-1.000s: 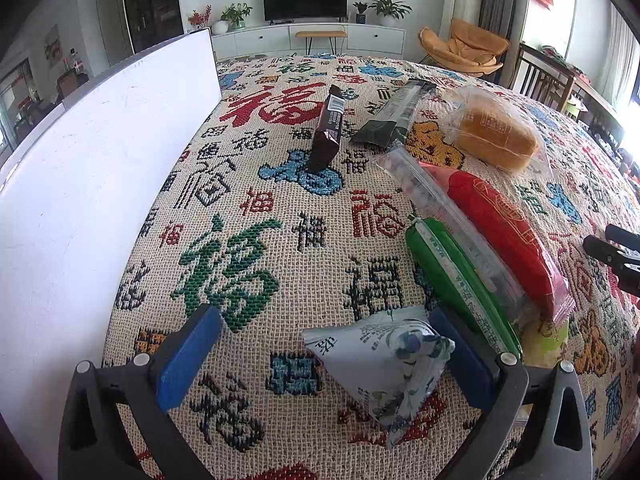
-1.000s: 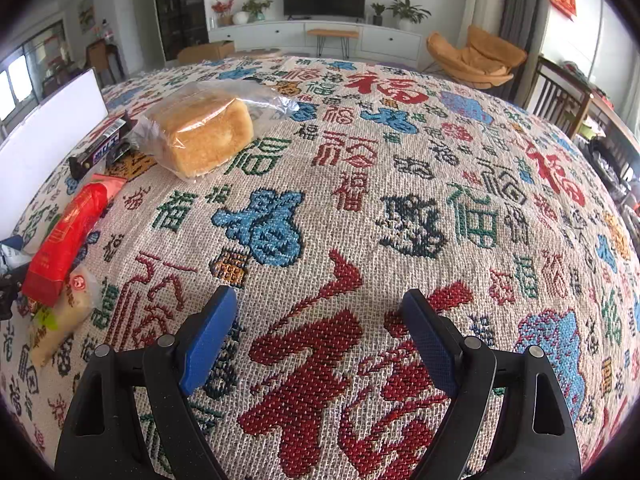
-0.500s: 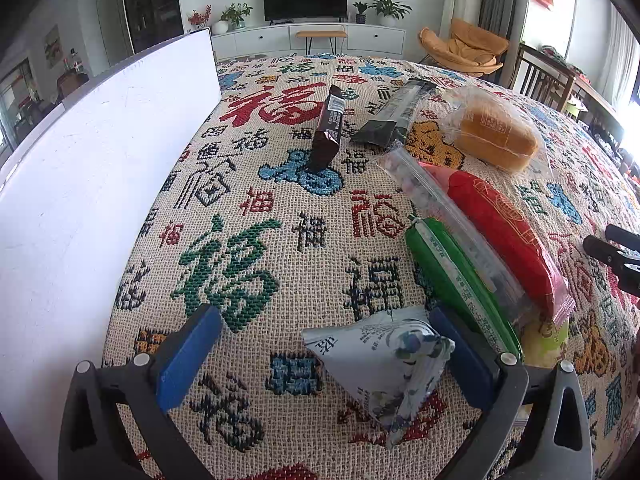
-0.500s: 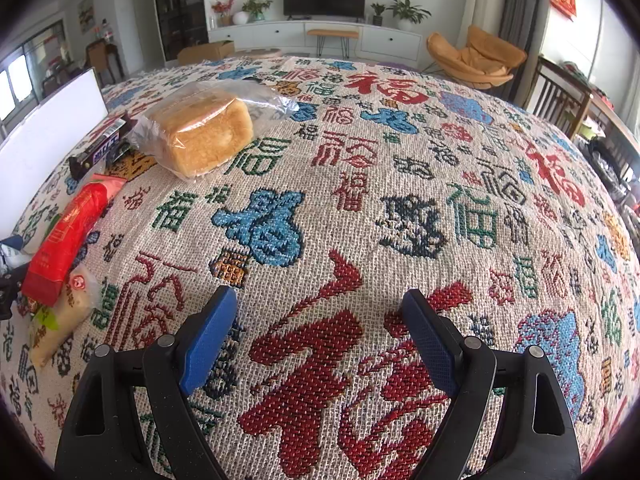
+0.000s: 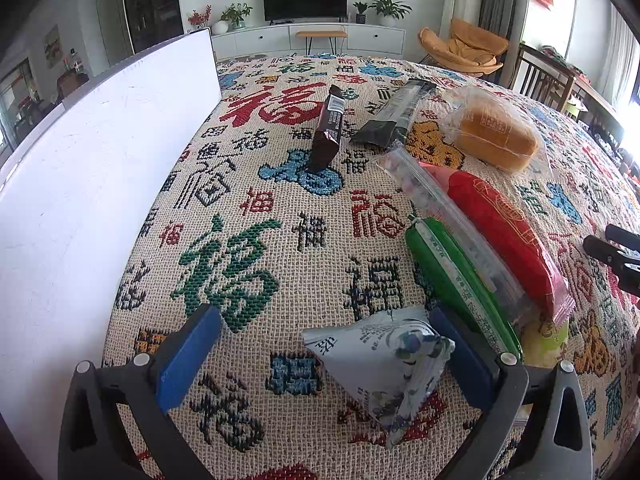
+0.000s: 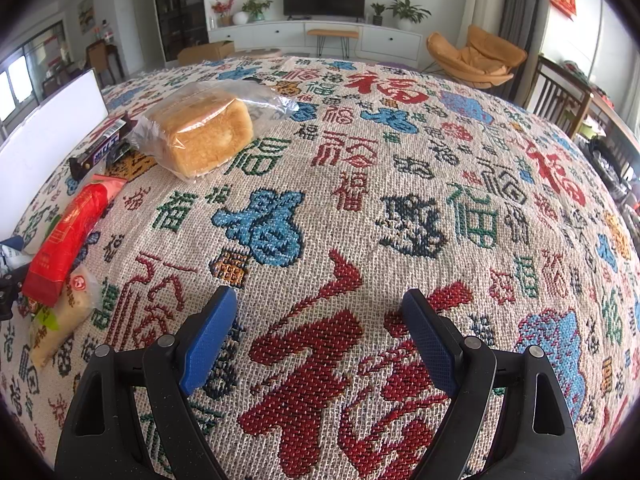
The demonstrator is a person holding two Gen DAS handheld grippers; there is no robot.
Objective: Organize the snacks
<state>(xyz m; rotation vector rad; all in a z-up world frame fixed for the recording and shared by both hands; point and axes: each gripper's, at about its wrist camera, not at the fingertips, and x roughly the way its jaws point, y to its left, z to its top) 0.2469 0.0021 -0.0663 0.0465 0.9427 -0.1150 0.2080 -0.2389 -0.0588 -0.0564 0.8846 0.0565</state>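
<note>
Left tongs (image 5: 326, 354) gape around a white snack pouch (image 5: 384, 356).

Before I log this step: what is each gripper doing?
Left gripper: open, a white snack packet lies between its fingers, ungripped.
Right gripper: open, empty, over the tablecloth.

Bread loaf (image 5: 494, 132): bagged, far right.
Red pack (image 5: 500, 236), green pack (image 5: 456, 280): side by side, lengthwise.
White pouch (image 5: 384, 356): nearest, crumpled.
Brown bar (image 5: 328, 132): centre.
</note>
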